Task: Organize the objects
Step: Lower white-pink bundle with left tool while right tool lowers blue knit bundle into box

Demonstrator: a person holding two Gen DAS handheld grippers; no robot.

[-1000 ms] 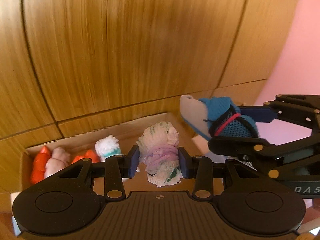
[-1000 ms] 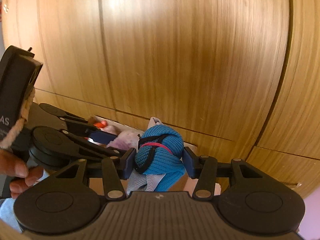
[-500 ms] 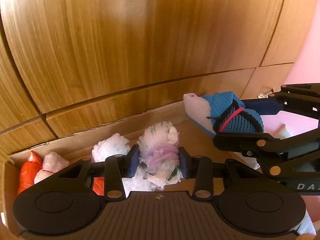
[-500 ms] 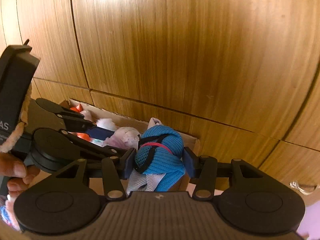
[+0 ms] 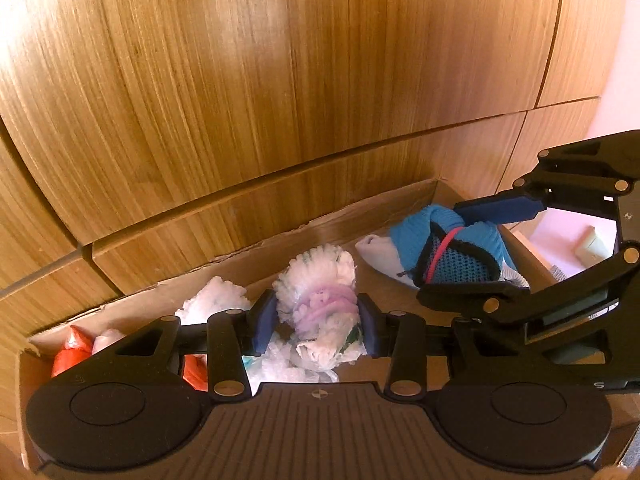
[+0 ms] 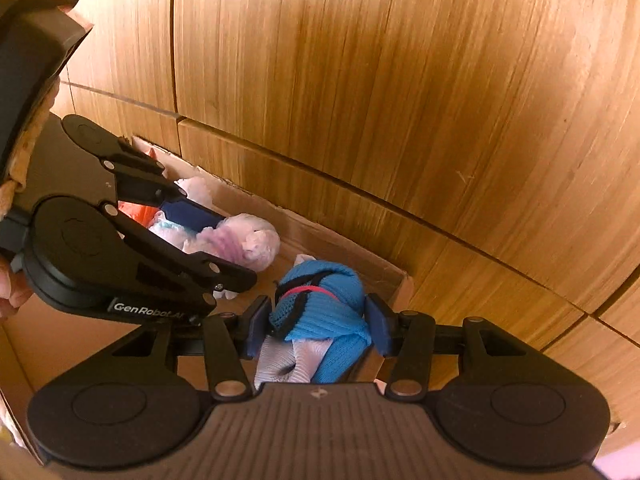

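Observation:
My left gripper (image 5: 316,320) is shut on a white fluffy sock bundle (image 5: 320,300) tied with a purple band, held over the open cardboard box (image 5: 320,216). My right gripper (image 6: 316,320) is shut on a blue sock bundle (image 6: 320,304) with a pink band and black trim, held over the right end of the same box (image 6: 344,240). The right gripper and the blue bundle (image 5: 452,248) also show at the right of the left wrist view. The left gripper with the white bundle (image 6: 240,240) shows at the left of the right wrist view.
In the box lie a white bundle (image 5: 216,300) and orange bundles (image 5: 70,354) at the left end. Wooden cabinet panels (image 5: 280,80) rise right behind the box. A pink surface (image 5: 560,228) lies beyond the box's right wall.
Both grippers have moved down and forward toward the box with their bundles still held. The box's inside and right corner now show more fully.

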